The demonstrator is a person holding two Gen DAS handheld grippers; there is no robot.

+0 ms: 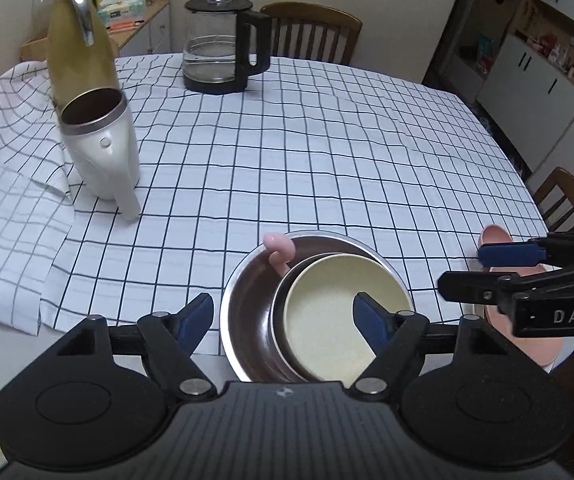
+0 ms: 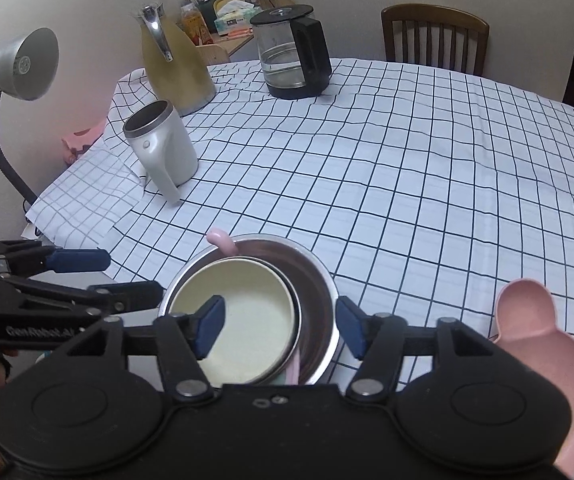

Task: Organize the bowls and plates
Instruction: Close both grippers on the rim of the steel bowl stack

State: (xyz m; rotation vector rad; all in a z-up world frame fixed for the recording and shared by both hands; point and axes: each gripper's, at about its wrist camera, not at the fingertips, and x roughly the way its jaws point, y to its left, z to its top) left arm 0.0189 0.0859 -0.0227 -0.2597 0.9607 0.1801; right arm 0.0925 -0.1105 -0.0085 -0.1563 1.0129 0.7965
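A steel bowl (image 1: 247,300) (image 2: 319,280) sits at the near edge of the checked table. A smaller cream-lined dish (image 1: 319,312) (image 2: 247,292) lies tilted inside it. A pink handle (image 1: 281,246) (image 2: 223,240) pokes over the far rim. My left gripper (image 1: 283,316) (image 2: 131,276) is open above the bowl's left rim, touching nothing. My right gripper (image 2: 279,320) (image 1: 471,272) is open too, one finger over the cream dish and the other outside the right rim. A pink eared plate (image 2: 527,320) (image 1: 499,236) lies just right of the bowl.
A white mug (image 1: 103,152) (image 2: 163,148), a gold jug (image 1: 79,48) (image 2: 175,64) and a glass carafe (image 1: 223,48) (image 2: 291,52) stand on the checked cloth (image 1: 327,140) at far left. A desk lamp (image 2: 23,64) leans in; chairs (image 1: 311,32) (image 2: 435,36) stand around.
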